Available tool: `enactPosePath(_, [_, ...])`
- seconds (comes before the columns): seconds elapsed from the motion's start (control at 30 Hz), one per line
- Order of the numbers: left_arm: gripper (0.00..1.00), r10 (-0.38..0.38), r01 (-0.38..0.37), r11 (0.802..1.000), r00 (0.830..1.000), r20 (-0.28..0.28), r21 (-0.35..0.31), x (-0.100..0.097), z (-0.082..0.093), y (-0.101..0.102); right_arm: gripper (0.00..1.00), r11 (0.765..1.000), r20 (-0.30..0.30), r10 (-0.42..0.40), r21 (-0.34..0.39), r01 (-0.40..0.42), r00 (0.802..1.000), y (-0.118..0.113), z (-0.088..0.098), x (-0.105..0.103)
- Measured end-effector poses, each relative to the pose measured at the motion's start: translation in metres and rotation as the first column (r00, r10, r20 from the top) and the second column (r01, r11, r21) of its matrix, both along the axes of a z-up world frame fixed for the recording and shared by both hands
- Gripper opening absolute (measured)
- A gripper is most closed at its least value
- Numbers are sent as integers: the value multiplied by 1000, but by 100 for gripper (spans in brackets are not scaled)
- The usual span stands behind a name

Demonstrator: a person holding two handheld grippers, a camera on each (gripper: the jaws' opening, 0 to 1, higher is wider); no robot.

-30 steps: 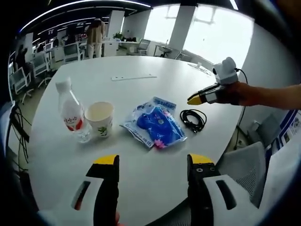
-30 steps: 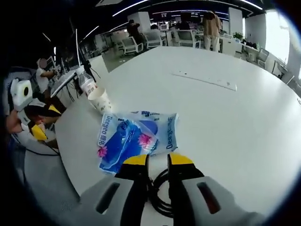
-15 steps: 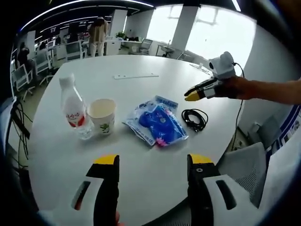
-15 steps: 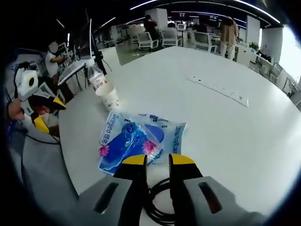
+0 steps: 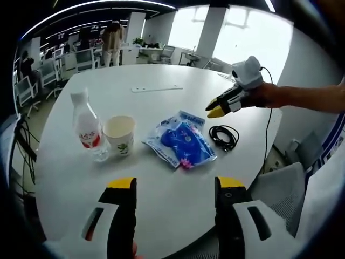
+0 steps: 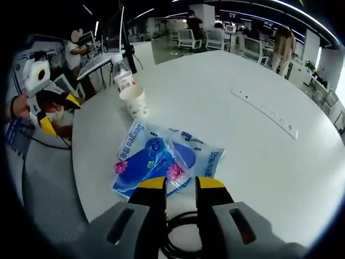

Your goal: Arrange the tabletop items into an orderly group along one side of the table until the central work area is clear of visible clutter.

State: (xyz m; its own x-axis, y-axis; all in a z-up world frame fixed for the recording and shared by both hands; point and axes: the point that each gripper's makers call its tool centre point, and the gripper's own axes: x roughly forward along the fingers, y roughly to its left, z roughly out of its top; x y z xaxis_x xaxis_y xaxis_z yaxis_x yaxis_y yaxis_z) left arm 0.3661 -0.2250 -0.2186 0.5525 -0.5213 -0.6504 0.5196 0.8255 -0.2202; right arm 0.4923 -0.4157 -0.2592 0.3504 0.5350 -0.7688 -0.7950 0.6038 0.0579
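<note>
On the round white table (image 5: 64,178) stand a water bottle (image 5: 88,127) and a paper cup (image 5: 119,135) side by side. To their right lies a blue packet (image 5: 181,142), then a coiled black cable (image 5: 223,136). My left gripper (image 5: 176,184) hovers open over the near edge, nothing between its jaws. My right gripper (image 5: 215,111) hangs above the cable, held by a hand. In the right gripper view, the right gripper (image 6: 181,184) has a narrow gap and holds nothing. The cable (image 6: 178,243) lies under it, the packet (image 6: 156,162) just ahead, cup (image 6: 135,100) and bottle (image 6: 122,79) beyond. The left gripper (image 6: 58,113) is at the left.
A white power strip (image 5: 157,88) lies on the far part of the table (image 6: 253,151), also seen as a power strip (image 6: 264,111) at the right. A grey chair (image 5: 280,186) stands by the table's right edge. Office desks, chairs and a standing person (image 5: 110,40) fill the background.
The right gripper has risen and drawn back from the cable, drifting left in the left gripper view. The things on the table have not moved. The left gripper stays open.
</note>
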Motion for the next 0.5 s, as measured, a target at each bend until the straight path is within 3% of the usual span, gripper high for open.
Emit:
enactPosePath(0.27, [58, 0, 0, 1000, 1000, -8, 5, -2, -1, 2, 23, 996, -10, 77, -43, -78, 997, 12, -15, 4])
enactPosePath(0.5, [59, 7, -7, 1000, 1000, -4, 13, -1, 4, 8, 23, 993, -40, 92, -68, -95, 995, 18, -34, 14])
